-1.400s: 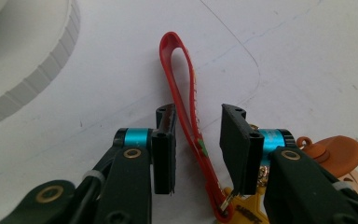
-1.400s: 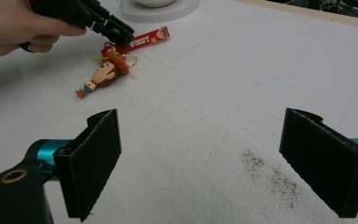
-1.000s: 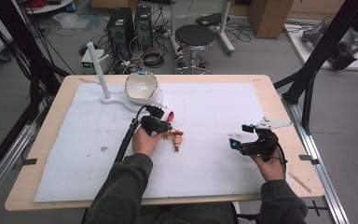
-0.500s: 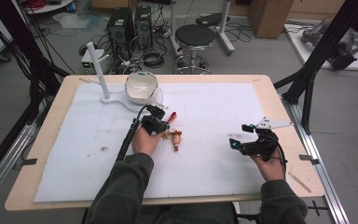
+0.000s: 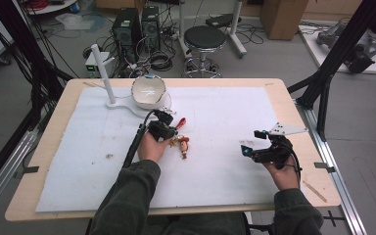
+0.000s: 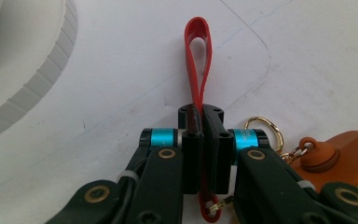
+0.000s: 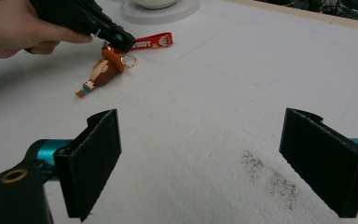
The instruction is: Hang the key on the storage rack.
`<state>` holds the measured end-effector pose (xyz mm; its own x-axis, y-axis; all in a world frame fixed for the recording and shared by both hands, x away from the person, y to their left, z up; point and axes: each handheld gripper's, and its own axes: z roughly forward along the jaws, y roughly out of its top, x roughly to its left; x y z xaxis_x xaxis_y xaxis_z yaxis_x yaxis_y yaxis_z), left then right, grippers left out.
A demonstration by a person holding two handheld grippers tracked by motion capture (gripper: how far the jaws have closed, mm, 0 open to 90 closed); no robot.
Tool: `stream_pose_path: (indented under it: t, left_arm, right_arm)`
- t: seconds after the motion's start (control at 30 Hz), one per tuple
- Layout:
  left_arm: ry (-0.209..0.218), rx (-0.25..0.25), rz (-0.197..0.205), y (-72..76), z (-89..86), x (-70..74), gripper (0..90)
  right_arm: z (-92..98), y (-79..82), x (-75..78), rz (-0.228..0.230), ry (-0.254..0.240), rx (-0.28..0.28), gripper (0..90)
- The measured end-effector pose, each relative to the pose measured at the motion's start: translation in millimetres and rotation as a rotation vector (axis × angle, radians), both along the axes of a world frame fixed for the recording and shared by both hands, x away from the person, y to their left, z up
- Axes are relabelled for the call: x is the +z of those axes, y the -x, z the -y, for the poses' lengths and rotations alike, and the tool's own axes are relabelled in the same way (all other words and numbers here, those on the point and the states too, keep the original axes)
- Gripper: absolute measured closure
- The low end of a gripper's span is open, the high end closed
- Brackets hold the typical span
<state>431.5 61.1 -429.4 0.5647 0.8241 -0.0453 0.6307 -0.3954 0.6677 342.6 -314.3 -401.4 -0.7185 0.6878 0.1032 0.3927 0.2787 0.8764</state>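
A small cowboy figure keychain (image 5: 183, 145) lies on the white mat, its red strap (image 5: 180, 122) stretched toward the bowl. My left gripper (image 5: 169, 123) is shut on that strap. In the left gripper view the red strap (image 6: 199, 56) is pinched between the closed jaws of my left gripper (image 6: 201, 116), its loop sticking out beyond the tips, with the gold ring (image 6: 263, 126) and the figure's brown hat (image 6: 340, 154) to the right. My right gripper (image 5: 252, 141) rests open at the mat's right. Its own view shows my right gripper (image 7: 205, 154) wide apart over bare mat, with the figure (image 7: 103, 70) beyond it.
A white bowl (image 5: 148, 91) sits on a white stand base with an upright post (image 5: 103, 66) at the back left of the table. A dark smudge (image 7: 270, 175) marks the mat between the right jaws. The wooden table edge (image 5: 303, 127) borders the mat.
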Motion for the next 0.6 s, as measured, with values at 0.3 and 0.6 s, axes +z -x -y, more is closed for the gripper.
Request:
stream_pose_path:
  t: [0.3,0.6]
  left_arm:
    - [-0.020,0.000,-0.034,-6.5,4.8,1.9,80.9]
    - [-0.074,0.006,-0.062,-13.0,12.2,5.9,81.0]
  right_arm:
    - [-0.4,-0.3,-0.2,-0.001,0.003,0.001,11.9]
    - [-2.1,-1.0,-1.0,-0.004,0.008,0.009,11.9]
